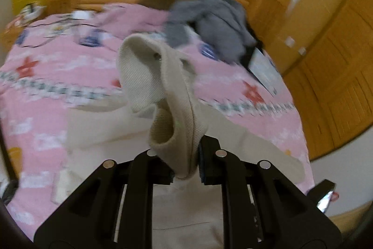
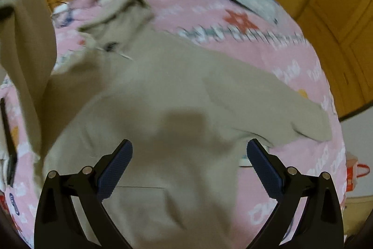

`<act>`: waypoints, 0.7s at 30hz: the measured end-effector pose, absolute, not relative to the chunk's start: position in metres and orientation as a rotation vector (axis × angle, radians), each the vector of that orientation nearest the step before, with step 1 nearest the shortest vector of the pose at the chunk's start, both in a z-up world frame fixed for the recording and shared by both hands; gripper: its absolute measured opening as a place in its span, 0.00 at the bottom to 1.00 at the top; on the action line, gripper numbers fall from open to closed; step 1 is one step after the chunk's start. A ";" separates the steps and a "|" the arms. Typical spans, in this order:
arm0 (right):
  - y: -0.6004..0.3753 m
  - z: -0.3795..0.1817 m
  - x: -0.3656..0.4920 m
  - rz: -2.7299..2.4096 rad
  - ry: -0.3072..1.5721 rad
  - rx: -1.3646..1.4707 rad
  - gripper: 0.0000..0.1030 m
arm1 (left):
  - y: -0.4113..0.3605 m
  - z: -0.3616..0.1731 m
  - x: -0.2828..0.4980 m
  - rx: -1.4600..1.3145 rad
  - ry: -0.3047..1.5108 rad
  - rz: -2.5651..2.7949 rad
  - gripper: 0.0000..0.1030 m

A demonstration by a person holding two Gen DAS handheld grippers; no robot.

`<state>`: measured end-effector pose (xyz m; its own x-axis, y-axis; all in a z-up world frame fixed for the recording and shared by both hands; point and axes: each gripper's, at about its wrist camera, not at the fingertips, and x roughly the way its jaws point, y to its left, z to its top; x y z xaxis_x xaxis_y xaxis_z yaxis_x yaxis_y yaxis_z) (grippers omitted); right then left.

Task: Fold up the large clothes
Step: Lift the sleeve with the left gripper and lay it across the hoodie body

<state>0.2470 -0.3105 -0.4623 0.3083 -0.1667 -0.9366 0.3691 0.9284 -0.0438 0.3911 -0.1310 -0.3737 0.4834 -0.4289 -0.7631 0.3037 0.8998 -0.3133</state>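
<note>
1. Your left tool (image 1: 186,169) is clamped narrow on a cuff or hem fold of the beige hoodie (image 2: 167,95), lifting that part above the bed (image 1: 46,90).
2. Your right tool (image 2: 188,165) is spread wide and empty, hovering just above the hoodie's body, near its front pocket.
3. The hoodie lies spread on the bed, with its hood toward the grey clothes pile (image 1: 209,22) beyond it.
4. Carry the lifted fold across the hoodie's body, keeping the cloth taut.
5. Pin the body with the right tool so nothing drags, then lay the fold flat and straight.
</note>
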 end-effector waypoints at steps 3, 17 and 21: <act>-0.345 -0.497 0.238 -0.378 1.261 0.177 0.93 | -0.198 -0.396 0.378 -0.092 1.005 -0.504 0.14; -0.441 -0.586 0.198 -0.569 1.335 0.390 0.93 | -0.326 -0.590 0.346 0.242 1.370 -0.664 0.14; -0.463 -0.586 0.183 -0.650 1.330 0.437 0.93 | -0.329 -0.614 0.320 0.378 1.433 -0.688 0.14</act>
<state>0.1831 -0.4632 -0.5855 0.1055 -0.1841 -0.9772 0.6582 0.7496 -0.0701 0.3199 -0.3288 -0.6136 -0.0064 -0.2047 -0.9788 0.6357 0.7547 -0.1620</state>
